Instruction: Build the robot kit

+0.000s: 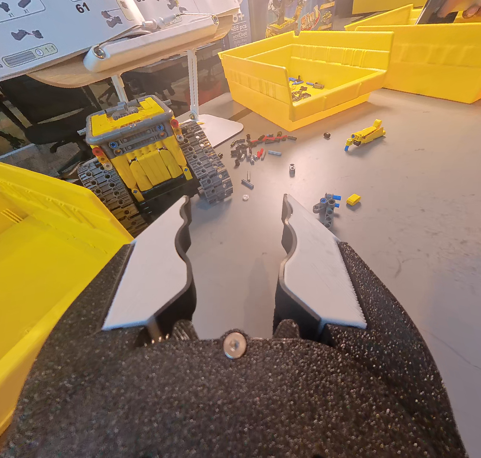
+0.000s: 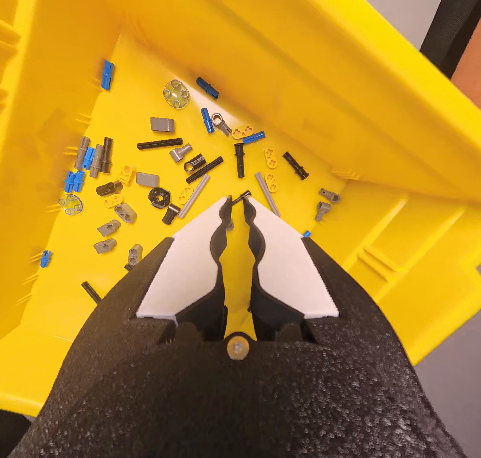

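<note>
Black pin (image 2: 240, 197) pinched at right gripper (image 2: 237, 198) tips inside yellow bin (image 2: 286, 55); left gripper (image 1: 235, 201) wide open, empty

The right gripper (image 2: 237, 198) reaches down into a yellow bin (image 2: 299, 86), its fingers nearly together and pinching a thin black pin (image 2: 240, 197) at the tips. Around it on the bin floor lie scattered small building pieces: blue pegs (image 2: 74, 180), grey axles (image 2: 194, 196), black rods (image 2: 159, 144), yellow links (image 2: 270, 157) and a clear round plate (image 2: 176, 93)
</note>
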The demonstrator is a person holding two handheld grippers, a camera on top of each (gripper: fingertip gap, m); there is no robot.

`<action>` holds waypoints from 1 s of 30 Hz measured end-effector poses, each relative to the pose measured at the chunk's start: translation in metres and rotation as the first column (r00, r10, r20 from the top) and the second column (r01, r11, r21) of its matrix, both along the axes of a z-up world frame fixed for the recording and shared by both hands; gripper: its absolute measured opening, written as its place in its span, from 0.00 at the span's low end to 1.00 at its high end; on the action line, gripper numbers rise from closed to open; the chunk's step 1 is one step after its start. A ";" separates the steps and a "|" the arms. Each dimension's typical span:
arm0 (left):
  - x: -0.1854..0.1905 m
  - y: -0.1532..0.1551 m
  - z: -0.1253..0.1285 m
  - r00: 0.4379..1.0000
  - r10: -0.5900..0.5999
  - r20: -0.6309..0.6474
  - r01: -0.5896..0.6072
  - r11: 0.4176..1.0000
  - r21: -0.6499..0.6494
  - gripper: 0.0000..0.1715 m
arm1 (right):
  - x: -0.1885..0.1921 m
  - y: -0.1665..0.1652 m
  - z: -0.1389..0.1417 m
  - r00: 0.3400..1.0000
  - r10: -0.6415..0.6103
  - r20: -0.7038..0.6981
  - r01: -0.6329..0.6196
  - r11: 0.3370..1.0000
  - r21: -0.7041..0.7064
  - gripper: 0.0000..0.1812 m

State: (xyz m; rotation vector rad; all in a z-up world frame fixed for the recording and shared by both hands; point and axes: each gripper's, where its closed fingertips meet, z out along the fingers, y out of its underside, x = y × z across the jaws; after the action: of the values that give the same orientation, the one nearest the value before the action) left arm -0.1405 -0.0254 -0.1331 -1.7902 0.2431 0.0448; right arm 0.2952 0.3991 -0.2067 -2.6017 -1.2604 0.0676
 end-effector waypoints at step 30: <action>0.001 -0.002 -0.004 1.000 -0.002 -0.002 0.002 1.000 -0.030 0.42 | -0.188 -0.219 0.162 0.568 0.654 -0.499 -0.565 0.751 0.342 0.02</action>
State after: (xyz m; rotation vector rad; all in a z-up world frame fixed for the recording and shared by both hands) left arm -0.1397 -0.0272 -0.1375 -1.8203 0.2480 0.0417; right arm 0.1074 0.1805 -0.0446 -1.6511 -1.7328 0.8231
